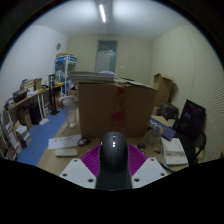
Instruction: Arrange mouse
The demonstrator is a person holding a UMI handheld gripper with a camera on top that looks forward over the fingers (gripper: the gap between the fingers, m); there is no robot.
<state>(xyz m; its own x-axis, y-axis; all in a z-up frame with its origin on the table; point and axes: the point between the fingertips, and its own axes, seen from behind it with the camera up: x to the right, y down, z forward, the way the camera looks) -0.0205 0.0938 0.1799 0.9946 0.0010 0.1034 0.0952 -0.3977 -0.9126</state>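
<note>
A dark grey computer mouse (113, 157) stands between my gripper's (113, 166) two fingers, its rounded top rising above them. The magenta pads (91, 160) press against both its sides, so the gripper is shut on the mouse and holds it up in the air, well above the floor. The mouse's lower part runs down out of sight between the white finger bodies (78, 172).
A big cardboard box (116, 106) stands straight ahead in the room. A cluttered desk and shelves (35, 100) line the left wall. A dark monitor (190, 117) and papers (174, 150) lie to the right. A window (107, 55) is in the far wall.
</note>
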